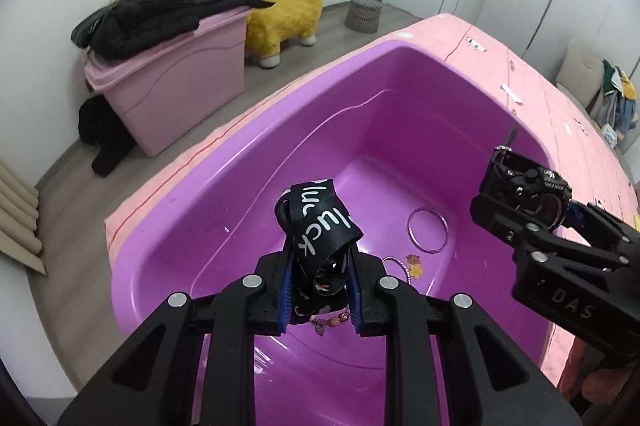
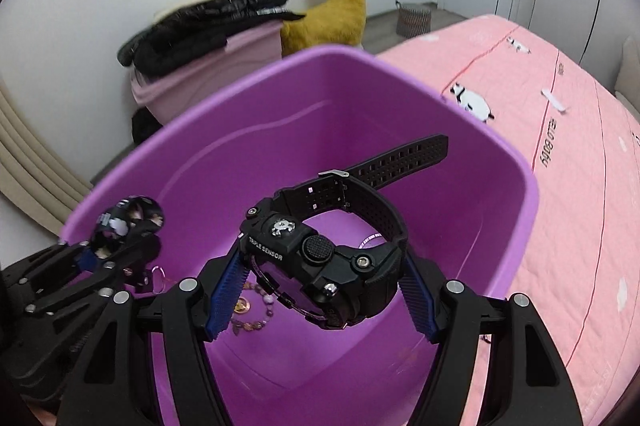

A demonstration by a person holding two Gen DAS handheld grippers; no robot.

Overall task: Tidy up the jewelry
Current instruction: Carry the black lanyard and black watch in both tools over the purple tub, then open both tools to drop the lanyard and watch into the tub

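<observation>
Rings and beads lie in the tub (image 1: 248, 162). Your left gripper (image 1: 320, 286) squeezes a strap (image 1: 320, 222); your right gripper (image 2: 320, 290) squeezes a watch (image 2: 324, 258), both above the tub.

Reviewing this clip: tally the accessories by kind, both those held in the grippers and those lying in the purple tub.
Watch: 1, held in the right gripper
Black printed strap: 1, held in the left gripper
Plain ring bangle: 1
Beaded bracelets: 2
Flower charms: 2
Total: 7, five of them in the purple tub
</observation>
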